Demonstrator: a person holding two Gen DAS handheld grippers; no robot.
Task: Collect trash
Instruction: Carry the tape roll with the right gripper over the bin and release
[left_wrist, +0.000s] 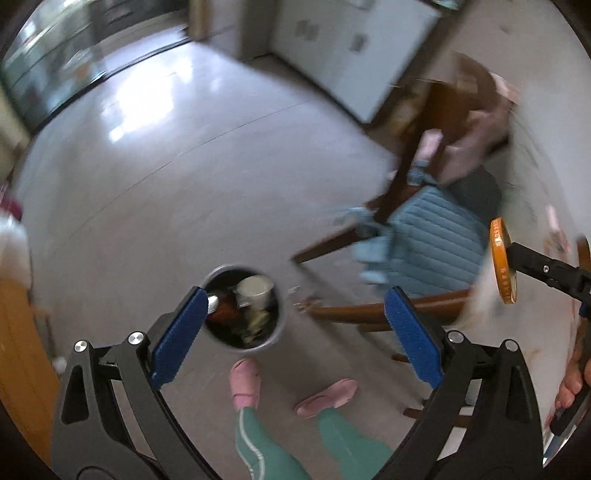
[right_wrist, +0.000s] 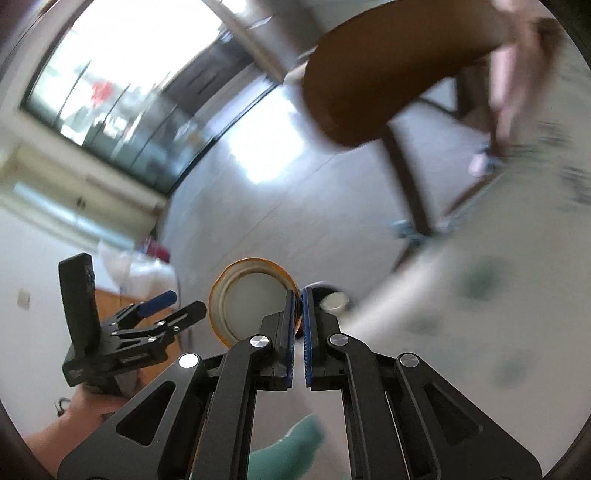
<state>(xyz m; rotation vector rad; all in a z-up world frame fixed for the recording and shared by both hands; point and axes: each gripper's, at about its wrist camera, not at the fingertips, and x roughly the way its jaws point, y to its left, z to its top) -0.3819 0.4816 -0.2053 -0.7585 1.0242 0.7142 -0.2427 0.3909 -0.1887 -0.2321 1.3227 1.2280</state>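
Right tool (right_wrist: 298, 314) pinching tape roll (right_wrist: 221, 295).

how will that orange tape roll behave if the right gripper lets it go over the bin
The orange tape roll looks like a stiff ring, pinched by its wall in the right gripper, so it likely holds shape. Being round, it may roll if it misses the trash bin. It appears nearly used up, so probably light.

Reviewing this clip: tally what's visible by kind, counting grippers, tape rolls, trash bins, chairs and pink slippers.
Grippers: 2 (left gripper, open and empty; right gripper, shut on the tape roll)
Tape rolls: 1 (orange tape roll)
Trash bins: 1 (round trash bin, already holding rubbish)
Chairs: 1 (wooden chair with blue cushion)
Pink slippers: 2 ()
Total: 7
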